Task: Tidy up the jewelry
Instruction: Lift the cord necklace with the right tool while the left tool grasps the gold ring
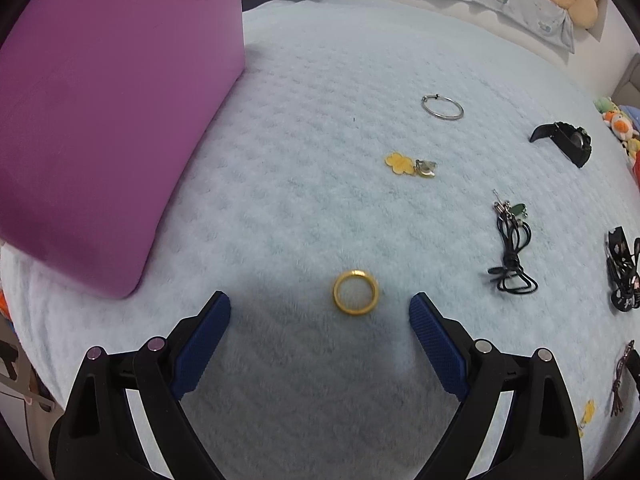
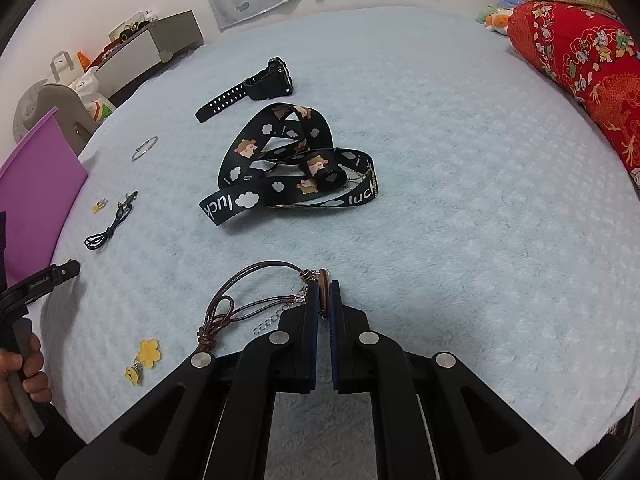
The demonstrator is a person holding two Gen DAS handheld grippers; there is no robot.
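Observation:
A gold ring (image 1: 355, 291) lies flat on the pale blue blanket (image 1: 320, 140), just ahead of my left gripper (image 1: 320, 308), which stands open with nothing between its blue pads (image 1: 434, 338). My right gripper (image 2: 325, 294) is shut on the wooden pendant (image 2: 323, 289) of a brown cord necklace (image 2: 240, 292); the cord and its small chain trail to the left on the blanket. The purple box (image 1: 108, 120) sits at the far left in the left wrist view.
Scattered on the blanket: a silver bangle (image 1: 443, 107), yellow flower earrings (image 1: 408, 165), a black cord pendant (image 1: 510, 248), a black watch (image 2: 256, 84), a printed black lanyard (image 2: 292, 160), more yellow flower earrings (image 2: 143, 360). A red patterned bolster (image 2: 580, 72) lies far right. A hand (image 2: 20, 368) holds the other gripper's handle.

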